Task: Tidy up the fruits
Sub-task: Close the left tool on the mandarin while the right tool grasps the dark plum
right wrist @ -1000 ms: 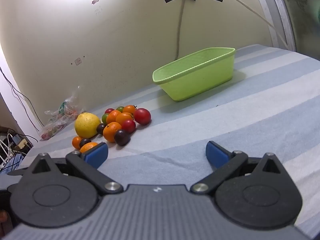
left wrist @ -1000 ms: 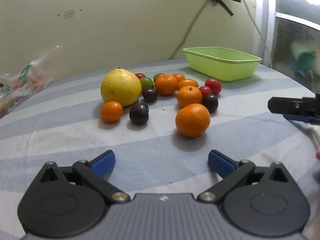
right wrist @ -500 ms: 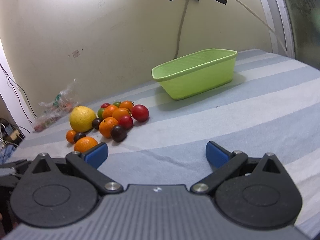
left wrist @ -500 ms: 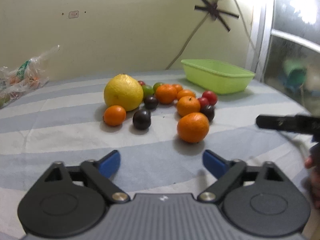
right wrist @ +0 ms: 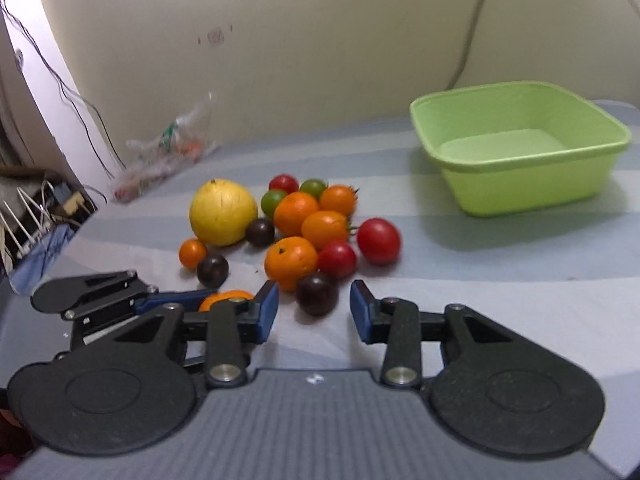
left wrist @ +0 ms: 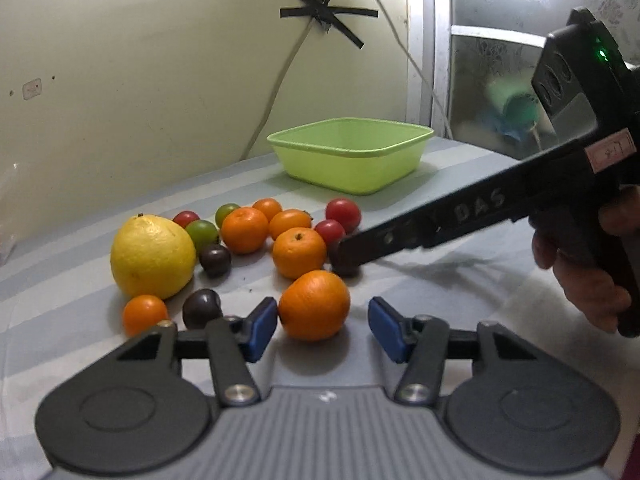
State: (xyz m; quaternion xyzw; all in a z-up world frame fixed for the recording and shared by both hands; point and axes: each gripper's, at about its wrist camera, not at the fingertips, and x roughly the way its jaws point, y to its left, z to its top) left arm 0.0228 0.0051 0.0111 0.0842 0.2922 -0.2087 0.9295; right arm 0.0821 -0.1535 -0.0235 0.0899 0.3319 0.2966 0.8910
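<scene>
Fruit lies piled on a striped cloth: a large yellow citrus (left wrist: 152, 256), several oranges, red and green tomatoes, and dark plums. My left gripper (left wrist: 324, 330) is closing around the nearest orange (left wrist: 314, 304). Its left pad (left wrist: 262, 328) is at the peel and the right pad (left wrist: 386, 334) stands off. My right gripper (right wrist: 314, 312) is closing too, with a dark plum (right wrist: 316, 294) between its fingers and a gap on both sides. The left wrist view shows that gripper's black fingers (left wrist: 400, 236) coming in from the right, held by a hand (left wrist: 580, 276). An empty green basin (right wrist: 520, 188) stands at the back right.
A clear plastic bag (right wrist: 168, 152) lies at the back left by the wall. Cables and a power strip (right wrist: 40, 208) hang off the table's left edge. A cord (left wrist: 276, 92) runs down the wall behind the basin (left wrist: 344, 172). A window (left wrist: 500, 80) is at the right.
Both grippers have come in to the fruit pile and their jaws have narrowed. The right one has swung left from the basin toward the fruit. The left now has the orange between its fingers.
</scene>
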